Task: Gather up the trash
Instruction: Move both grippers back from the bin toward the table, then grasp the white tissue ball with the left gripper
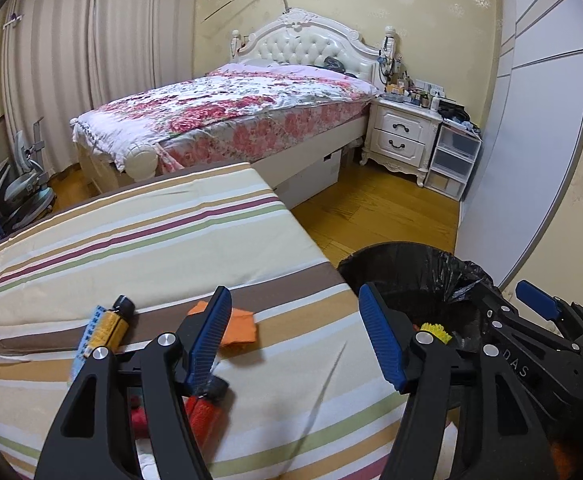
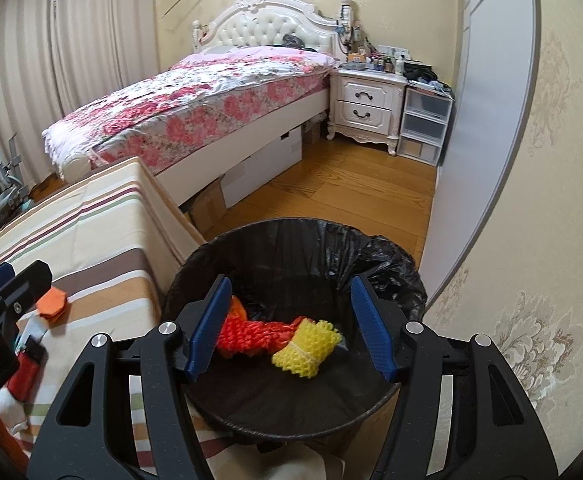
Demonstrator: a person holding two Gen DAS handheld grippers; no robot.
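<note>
On the striped cloth (image 1: 139, 240) at my left lay a yellow tube (image 1: 109, 326), an orange scrap (image 1: 240, 326) and a red piece (image 1: 205, 416). My left gripper (image 1: 295, 344) hung above that cloth, jaws apart with nothing between them. To its right, my right gripper (image 2: 291, 328) hovered over the black-lined bin (image 2: 291, 240), parted and empty, with red netting (image 2: 255, 336) and yellow netting (image 2: 305, 350) lying inside.

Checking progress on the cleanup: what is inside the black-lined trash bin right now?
Inside the black-lined trash bin lie a yellow foam net sleeve and a red-orange mesh net. The right gripper's left finger covers the mesh's left end; anything beneath them is hidden.
</note>
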